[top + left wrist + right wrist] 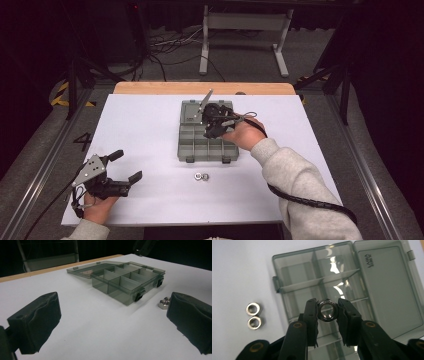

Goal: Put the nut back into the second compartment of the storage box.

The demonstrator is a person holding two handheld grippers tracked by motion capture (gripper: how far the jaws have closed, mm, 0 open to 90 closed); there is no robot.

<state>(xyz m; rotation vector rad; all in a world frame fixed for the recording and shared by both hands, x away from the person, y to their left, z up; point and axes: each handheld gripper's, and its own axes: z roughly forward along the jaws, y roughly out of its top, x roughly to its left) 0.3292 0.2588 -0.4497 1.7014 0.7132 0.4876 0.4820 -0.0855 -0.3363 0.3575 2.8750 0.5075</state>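
Dim, dark surroundings, lid glare

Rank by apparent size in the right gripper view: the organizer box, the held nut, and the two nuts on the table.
1. Organizer box, largest.
2. Held nut, though nearness to the camera may enlarge it.
3. Two nuts on the table, which look alike in size.

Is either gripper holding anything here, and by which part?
The right gripper pinches a metal hex nut by its outer sides; the left gripper is open, empty.
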